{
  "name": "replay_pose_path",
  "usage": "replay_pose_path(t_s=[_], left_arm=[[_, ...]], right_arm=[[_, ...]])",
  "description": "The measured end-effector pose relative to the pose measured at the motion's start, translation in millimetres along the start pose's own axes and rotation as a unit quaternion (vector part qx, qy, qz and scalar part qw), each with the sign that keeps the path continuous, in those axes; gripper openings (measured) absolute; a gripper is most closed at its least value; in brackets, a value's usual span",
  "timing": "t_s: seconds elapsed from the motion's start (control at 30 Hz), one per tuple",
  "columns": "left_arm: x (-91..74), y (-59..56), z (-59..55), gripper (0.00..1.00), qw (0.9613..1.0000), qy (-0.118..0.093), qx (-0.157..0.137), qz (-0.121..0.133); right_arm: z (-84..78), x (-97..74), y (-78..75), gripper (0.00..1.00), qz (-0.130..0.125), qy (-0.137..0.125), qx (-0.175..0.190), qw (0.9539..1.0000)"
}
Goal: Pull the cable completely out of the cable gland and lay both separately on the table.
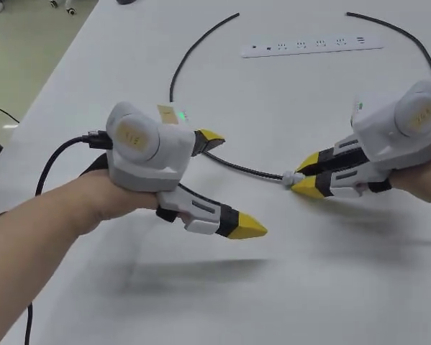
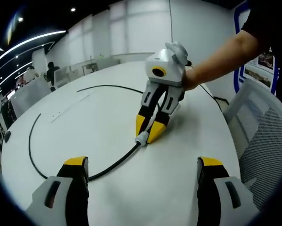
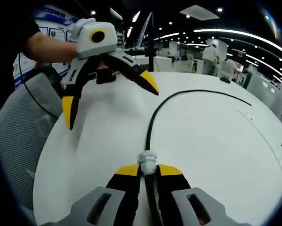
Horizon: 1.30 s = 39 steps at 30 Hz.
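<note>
Right gripper (image 1: 306, 176) sits at the right-middle of the head view, with its yellow-tipped fingers (image 1: 307, 189) pinched together on the little white cable gland (image 1: 292, 177). The gland pokes out just past the tips, low over the white bench (image 1: 201, 287), but I can't tell if it actually touches. The black cable (image 1: 244, 169) isn't pulled out yet. It goes into the gland, and in the right gripper view you can see it carry on between the two fingers behind it. From the gland it runs left across the bench, ducks behind the left gripper (image 1: 229, 181), then curves up toward the top middle of the frame. The left gripper is at the centre-left, held in a hand (image 1: 103, 201), with its fingers spread wide and gripping nothing. One tip sits right over the cable and the other points down to the lower middle. In its own view the cable passes beside the left-hand finger. There's a white power strip (image 1: 312, 45) lying along the top of the frame, well apart from both grippers.
</note>
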State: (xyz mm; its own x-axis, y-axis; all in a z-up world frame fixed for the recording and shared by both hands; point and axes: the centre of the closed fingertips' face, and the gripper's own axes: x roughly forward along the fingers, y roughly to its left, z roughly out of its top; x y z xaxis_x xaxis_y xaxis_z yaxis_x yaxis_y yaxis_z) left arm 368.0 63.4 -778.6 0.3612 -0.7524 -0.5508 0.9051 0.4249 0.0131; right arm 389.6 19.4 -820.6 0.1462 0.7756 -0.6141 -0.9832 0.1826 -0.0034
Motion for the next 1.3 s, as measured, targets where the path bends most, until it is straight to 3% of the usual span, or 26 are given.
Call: replay_pose_path(t_s=[0.13,0.23,0.3,0.37,0.43,0.47,0.57,0.63,0.73,0.8,0.83,0.87,1.1,1.3], left_arm=[[0.7,-7.2,8.6,0.95,0.9997,-0.013,-0.014,-0.012],[-0.8,-19.0,18.4,0.88,0.9984,-0.029,-0.032,-0.035],[-3.1,-31.9,28.0,0.73,0.9953,-0.05,-0.046,-0.069],[-4.5,-36.8,38.3,0.59,0.9921,-0.073,-0.062,-0.08],[-4.4,-41.5,42.4,0.62,0.9903,-0.078,-0.072,-0.089],[-4.8,-50.0,47.8,0.62,0.9865,-0.088,-0.084,-0.109],[-5.0,-64.7,49.4,0.58,0.9847,-0.083,-0.077,-0.132],[-5.3,-78.0,50.1,0.53,0.9815,-0.076,-0.086,-0.153],[-7.0,-92.2,60.2,0.41,0.9755,-0.097,-0.102,-0.169],[-9.4,-100.4,70.2,0.39,0.9715,-0.119,-0.101,-0.178],[-9.8,-102.4,71.3,0.35,0.9708,-0.119,-0.106,-0.179],[-10.5,-106.7,74.6,0.3,0.9666,-0.119,-0.128,-0.188],[-14.8,-120.0,78.7,0.16,0.9637,-0.116,-0.133,-0.201],[-18.2,-130.8,86.0,0.15,0.9606,-0.116,-0.14,-0.21]], right_arm=[[3.0,-3.0,10.2,0.08,0.016,-0.005,0.018,0.9997],[18.7,-17.4,29.9,0.08,0.047,-0.026,0.006,0.9985],[26.2,-28.0,43.1,0.08,0.061,-0.034,-0.012,0.9975],[31.8,-38.1,56.9,0.08,0.073,-0.038,-0.021,0.9964],[36.4,-45.7,66.3,0.08,0.075,-0.044,-0.033,0.9956],[39.1,-51.1,73.3,0.08,0.078,-0.047,-0.039,0.9951],[45.1,-62.8,84.9,0.08,0.072,-0.05,-0.06,0.9943],[50.0,-71.4,91.4,0.07,0.067,-0.053,-0.075,0.9935],[57.1,-82.6,101.0,0.07,0.066,-0.058,-0.086,0.9925],[59.0,-86.4,105.4,0.07,0.064,-0.058,-0.091,0.9921],[59.9,-88.2,106.9,0.07,0.061,-0.057,-0.097,0.9918],[61.2,-91.1,109.7,0.07,0.061,-0.059,-0.098,0.9915],[59.1,-103.1,113.6,0.08,0.051,-0.054,-0.119,0.9901],[62.8,-115.4,124.5,0.07,0.047,-0.053,-0.135,0.9883]])
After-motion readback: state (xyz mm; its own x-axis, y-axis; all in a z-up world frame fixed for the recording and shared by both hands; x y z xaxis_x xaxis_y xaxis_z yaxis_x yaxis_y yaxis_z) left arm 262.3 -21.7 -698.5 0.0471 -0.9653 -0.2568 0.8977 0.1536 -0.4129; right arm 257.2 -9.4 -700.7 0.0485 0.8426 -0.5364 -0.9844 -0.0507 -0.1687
